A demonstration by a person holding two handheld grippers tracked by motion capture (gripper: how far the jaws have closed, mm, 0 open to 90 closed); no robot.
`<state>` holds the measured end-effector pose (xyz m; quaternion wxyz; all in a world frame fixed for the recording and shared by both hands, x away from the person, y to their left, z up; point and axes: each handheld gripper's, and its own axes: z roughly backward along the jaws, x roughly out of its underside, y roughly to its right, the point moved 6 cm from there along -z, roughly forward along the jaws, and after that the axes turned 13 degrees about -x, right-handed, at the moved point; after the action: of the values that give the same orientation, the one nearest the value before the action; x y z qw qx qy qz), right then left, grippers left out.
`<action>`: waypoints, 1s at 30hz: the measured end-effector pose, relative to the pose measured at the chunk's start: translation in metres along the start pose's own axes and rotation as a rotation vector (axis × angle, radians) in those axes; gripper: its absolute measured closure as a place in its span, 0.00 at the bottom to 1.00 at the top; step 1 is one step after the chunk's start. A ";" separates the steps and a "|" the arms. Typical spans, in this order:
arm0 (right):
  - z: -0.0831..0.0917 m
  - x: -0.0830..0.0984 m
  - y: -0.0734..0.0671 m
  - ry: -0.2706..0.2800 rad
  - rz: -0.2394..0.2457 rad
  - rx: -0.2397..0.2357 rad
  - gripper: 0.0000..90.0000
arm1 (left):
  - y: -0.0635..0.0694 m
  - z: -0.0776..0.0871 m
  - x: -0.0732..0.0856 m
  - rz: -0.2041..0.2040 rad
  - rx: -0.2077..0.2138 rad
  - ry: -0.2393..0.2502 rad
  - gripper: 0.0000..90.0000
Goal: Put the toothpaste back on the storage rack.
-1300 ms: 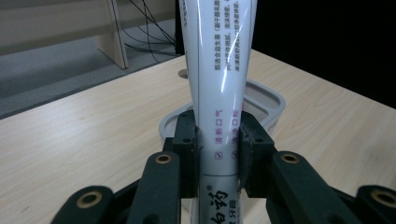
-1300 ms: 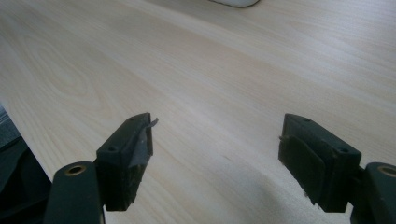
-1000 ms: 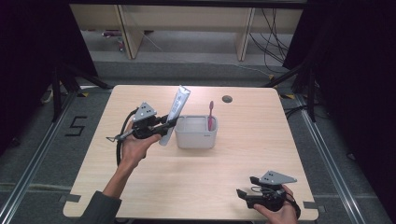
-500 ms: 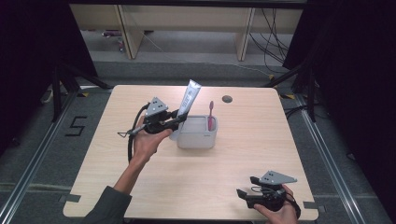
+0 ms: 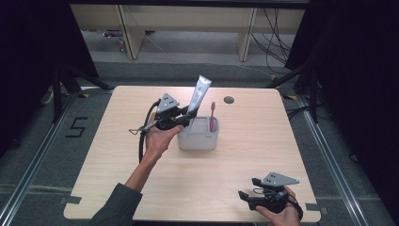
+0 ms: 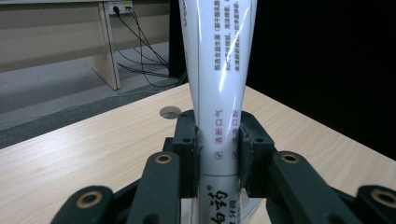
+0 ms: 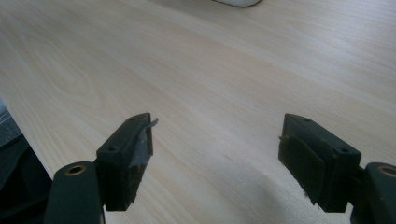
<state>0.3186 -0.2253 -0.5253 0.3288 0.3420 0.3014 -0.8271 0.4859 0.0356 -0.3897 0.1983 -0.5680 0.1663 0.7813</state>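
Note:
My left gripper [image 5: 184,119] is shut on a white toothpaste tube [image 5: 199,94] and holds it upright, tilted to the right, over the left end of a white rectangular holder [image 5: 198,139]. In the left gripper view the tube [image 6: 219,74] rises between the two jaws, squeezed at its lower part. A pink toothbrush [image 5: 212,115] stands in the holder's right side. My right gripper [image 5: 243,195] rests low near the table's front right edge, open, with nothing between its jaws [image 7: 215,149].
The wooden table [image 5: 117,155] has a round cable hole [image 5: 229,100] at the back. Black frames and cables stand on the floor around the table; a shelf unit lies beyond the far edge.
My left gripper has carried the toothpaste tube to the right, from left of the holder to above its left end. The right gripper has stayed still.

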 end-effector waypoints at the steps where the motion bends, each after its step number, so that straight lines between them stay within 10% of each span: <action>1: 0.000 0.000 0.000 0.004 0.002 -0.002 0.30 | 0.001 -0.002 0.000 -0.001 0.000 -0.001 0.80; 30: 0.001 0.000 0.001 -0.002 0.006 -0.002 0.30 | 0.004 -0.035 0.003 0.038 -0.030 0.013 0.80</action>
<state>0.3188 -0.2261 -0.5252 0.3319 0.3418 0.3007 -0.8262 0.5118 0.0161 -0.4032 0.1738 -0.5727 0.1667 0.7836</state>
